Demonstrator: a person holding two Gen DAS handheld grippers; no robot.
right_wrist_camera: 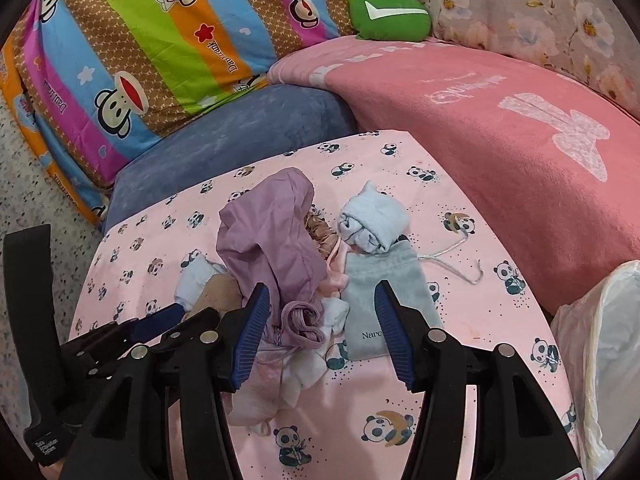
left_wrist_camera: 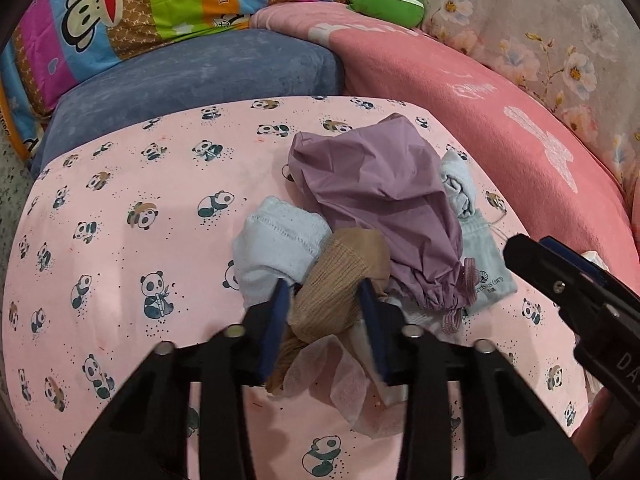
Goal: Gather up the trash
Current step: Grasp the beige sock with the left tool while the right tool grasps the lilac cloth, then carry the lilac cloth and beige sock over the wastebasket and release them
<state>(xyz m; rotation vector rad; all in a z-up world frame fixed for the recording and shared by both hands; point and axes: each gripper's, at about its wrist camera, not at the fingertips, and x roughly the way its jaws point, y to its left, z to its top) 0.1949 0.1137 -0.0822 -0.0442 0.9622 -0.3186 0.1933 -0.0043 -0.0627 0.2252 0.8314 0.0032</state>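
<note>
A heap of small cloth items lies on the pink panda-print surface [left_wrist_camera: 120,240]. My left gripper [left_wrist_camera: 326,294] is shut on a tan ribbed sock [left_wrist_camera: 340,264], whose cloth fills the gap between the blue pads. A light blue cloth [left_wrist_camera: 280,240] lies to its left and a thin white tissue [left_wrist_camera: 344,384] under it. A purple drawstring bag [right_wrist_camera: 272,240] tops the heap. My right gripper [right_wrist_camera: 321,292] stands open above the bag's gathered end, white socks and a grey pouch [right_wrist_camera: 372,304], pressing on none of them. A rolled light blue sock [right_wrist_camera: 372,220] lies behind.
A blue cushion [left_wrist_camera: 200,76] and a pink blanket [right_wrist_camera: 480,140] border the far side, with a striped monkey quilt [right_wrist_camera: 140,60] and a green plush [right_wrist_camera: 388,12] behind them. A white plastic bag [right_wrist_camera: 600,340] hangs at the right edge. Speckled floor [right_wrist_camera: 24,200] lies left.
</note>
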